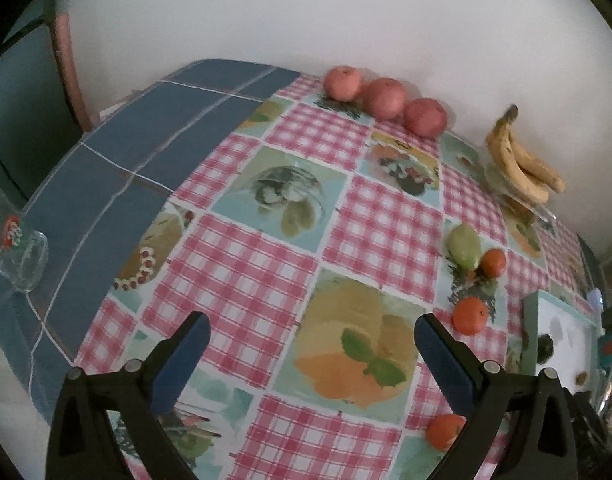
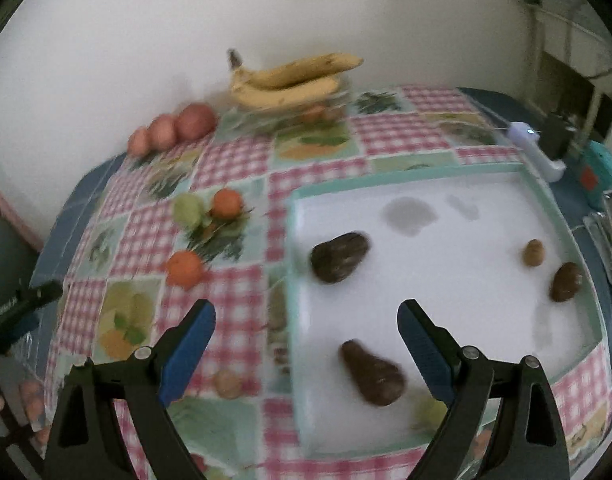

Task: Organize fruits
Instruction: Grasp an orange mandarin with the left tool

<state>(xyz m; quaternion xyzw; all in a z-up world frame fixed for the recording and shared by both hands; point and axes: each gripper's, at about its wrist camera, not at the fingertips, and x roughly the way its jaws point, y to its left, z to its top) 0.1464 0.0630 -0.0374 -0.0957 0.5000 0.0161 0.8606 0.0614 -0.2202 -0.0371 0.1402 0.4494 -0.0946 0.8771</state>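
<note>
Right now your left gripper (image 1: 311,350) hangs over the checked tablecloth (image 1: 242,264) with its jaws spread wide and nothing between them. Your right gripper (image 2: 306,338) is likewise released, empty, above the near edge of the white tray (image 2: 437,280). In that tray lie a dark avocado (image 2: 339,257), a brown pear (image 2: 373,372) and two small brown fruits (image 2: 565,281). On the cloth, three red apples (image 1: 383,97) line the wall, the bananas (image 1: 519,160) sit just beyond, and a green pear (image 1: 463,246) touches one of three oranges (image 1: 469,315).
</note>
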